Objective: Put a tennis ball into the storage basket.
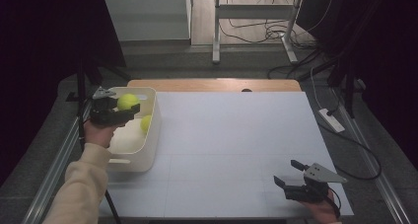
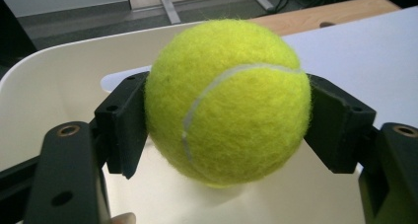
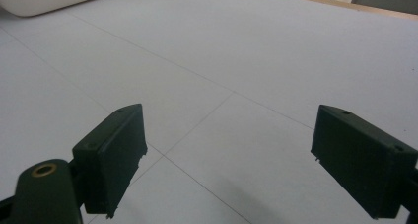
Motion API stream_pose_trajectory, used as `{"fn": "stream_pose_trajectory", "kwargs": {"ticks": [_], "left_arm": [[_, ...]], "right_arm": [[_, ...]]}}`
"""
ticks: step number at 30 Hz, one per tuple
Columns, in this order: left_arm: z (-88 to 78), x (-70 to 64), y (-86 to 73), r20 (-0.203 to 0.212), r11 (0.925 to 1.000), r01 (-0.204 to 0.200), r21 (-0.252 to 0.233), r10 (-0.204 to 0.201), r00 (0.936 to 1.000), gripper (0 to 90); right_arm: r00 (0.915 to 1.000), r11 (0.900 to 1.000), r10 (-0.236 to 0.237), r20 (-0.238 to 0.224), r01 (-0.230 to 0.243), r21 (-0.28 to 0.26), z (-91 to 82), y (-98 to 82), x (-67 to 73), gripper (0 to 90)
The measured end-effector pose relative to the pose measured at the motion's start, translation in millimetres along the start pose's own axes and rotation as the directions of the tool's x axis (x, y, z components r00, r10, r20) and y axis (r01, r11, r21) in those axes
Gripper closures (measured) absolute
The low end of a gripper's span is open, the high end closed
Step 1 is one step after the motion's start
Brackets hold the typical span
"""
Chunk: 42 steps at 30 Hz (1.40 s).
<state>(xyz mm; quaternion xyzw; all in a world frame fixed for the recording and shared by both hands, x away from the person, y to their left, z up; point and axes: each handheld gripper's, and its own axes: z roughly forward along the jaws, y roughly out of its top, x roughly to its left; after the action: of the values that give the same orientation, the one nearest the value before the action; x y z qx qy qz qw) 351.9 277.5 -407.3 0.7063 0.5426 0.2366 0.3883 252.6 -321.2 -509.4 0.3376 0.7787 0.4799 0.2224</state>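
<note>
Over the white bin (image 1: 148,150), left gripper (image 1: 129,105) clamps tennis ball (image 1: 127,101); right gripper (image 1: 288,173) apparently gapes empty.

dark curtains (image 1: 44,36) both sides; grey floor (image 1: 197,61); metal table legs (image 1: 216,31) behind; cables (image 1: 268,34) on floor.

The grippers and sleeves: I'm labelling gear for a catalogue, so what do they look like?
Both are black two-jaw tools with flat rectangular pads and brass-ringed holes. The left gripper and right gripper each carry a grey three-cornered plate. A cream long sleeve covers the left arm; a thin black cable hangs below it.
</note>
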Motion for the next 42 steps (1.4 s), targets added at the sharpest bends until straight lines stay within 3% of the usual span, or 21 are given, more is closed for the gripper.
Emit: {"fn": "stream_pose_trajectory", "kwargs": {"ticks": [9,23,27,36,39,42], "left_arm": [[4.7,7.1,-1.0,-0.020,0.9995,0.025,0.020,-0.025,0.9995,26.4],[3.2,7.0,-0.7,-0.038,0.9996,0.016,0.024,-0.015,0.9992,25.5],[1.1,5.5,1.6,-0.035,0.9987,0.049,0.011,-0.049,0.9982,11.2],[-11.2,-7.8,3.9,0.041,0.9991,0.025,-0.034,-0.024,0.9989,9.1],[-17.3,-15.5,4.0,0.078,0.9988,0.004,-0.050,0.000,0.9970,9.4],[-23.6,-27.8,2.2,0.129,0.9970,-0.021,-0.075,0.031,0.9912,9.9]], "right_arm": [[1.0000,1.000,0.001,0.000,-0.001,-0.001,0.1,0.0,-0.1,13.1],[1.0000,1.000,0.000,-0.001,0.000,0.000,0.1,0.1,0.2,13.1],[1.0000,1.000,0.000,0.000,0.000,0.001,0.1,0.1,0.1,13.1],[1.0000,1.000,-0.001,0.000,0.001,0.001,0.0,0.2,0.3,13.2],[1.0000,1.000,-0.001,0.002,0.001,0.000,-0.1,0.2,0.2,13.2],[1.0000,1.000,-0.002,0.001,0.002,0.001,-0.1,0.2,0.2,13.1]]}}
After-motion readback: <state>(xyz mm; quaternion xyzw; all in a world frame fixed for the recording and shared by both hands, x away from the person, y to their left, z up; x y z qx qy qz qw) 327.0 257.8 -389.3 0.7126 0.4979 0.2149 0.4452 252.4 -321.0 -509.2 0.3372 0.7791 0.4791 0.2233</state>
